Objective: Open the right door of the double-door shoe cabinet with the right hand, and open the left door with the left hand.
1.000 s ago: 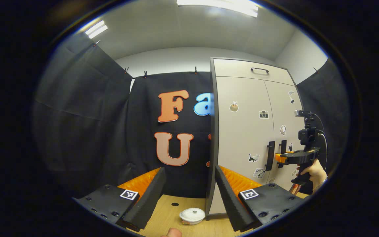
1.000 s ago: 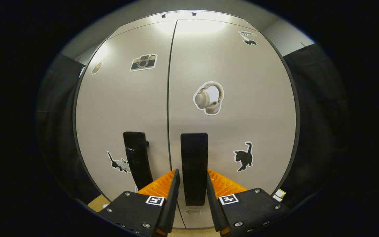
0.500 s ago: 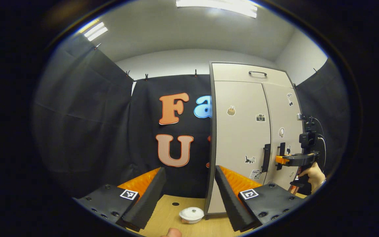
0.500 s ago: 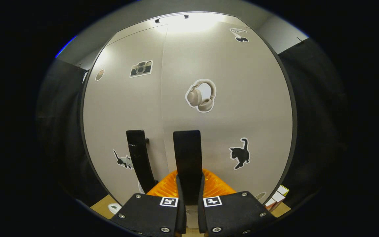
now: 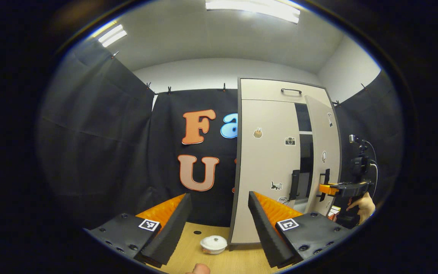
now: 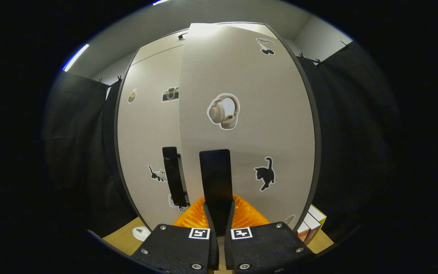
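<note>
The beige shoe cabinet [image 5: 264,91] stands right of centre in the left gripper view. Its right door [image 6: 242,76] is swung partly out, and a dark gap [image 5: 303,125] shows beside it. My right gripper [image 6: 219,207] is shut on that door's black vertical handle [image 6: 215,175]; it also appears farther off as the right gripper [image 5: 324,188], held by a hand [image 5: 362,205]. The left door [image 5: 268,160] is closed, with its black handle [image 6: 172,175] untouched. My left gripper [image 5: 219,198] hangs open, well short of the cabinet and left of it, with nothing between its fingers.
A small white lidded bowl [image 5: 214,243] sits on the wooden surface [image 5: 242,260] by the cabinet's left front corner. Several small boxes [image 6: 310,226] stand at the cabinet's right foot. Black cloth walls close in on the left and right.
My right gripper closed on the right door's handle and drew the door outward, opening a gap. The left gripper stayed open and drifted slightly left.
</note>
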`<action>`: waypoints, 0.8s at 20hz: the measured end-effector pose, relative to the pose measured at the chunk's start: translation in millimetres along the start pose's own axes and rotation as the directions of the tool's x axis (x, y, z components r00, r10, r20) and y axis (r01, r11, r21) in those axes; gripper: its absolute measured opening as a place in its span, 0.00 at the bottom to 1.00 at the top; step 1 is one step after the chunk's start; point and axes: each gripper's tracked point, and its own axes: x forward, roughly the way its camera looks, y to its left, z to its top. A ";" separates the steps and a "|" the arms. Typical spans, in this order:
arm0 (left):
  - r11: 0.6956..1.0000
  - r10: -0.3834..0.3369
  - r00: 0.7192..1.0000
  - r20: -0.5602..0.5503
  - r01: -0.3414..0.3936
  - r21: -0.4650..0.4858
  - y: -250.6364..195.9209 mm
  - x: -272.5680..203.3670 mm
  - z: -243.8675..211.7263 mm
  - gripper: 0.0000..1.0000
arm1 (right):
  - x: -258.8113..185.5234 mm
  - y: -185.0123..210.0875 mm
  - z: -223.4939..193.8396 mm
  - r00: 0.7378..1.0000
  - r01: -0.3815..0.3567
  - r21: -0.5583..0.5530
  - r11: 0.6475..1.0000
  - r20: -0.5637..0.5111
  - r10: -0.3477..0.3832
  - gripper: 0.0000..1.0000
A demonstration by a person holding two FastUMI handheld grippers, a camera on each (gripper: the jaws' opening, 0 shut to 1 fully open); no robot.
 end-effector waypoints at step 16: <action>0.999 -0.044 0.999 -0.005 0.043 -0.011 -40.2 -14.7 0.6 0.97 | -39.6 -32.3 7.3 0.999 0.022 0.019 1.000 0.028 -0.022 0.05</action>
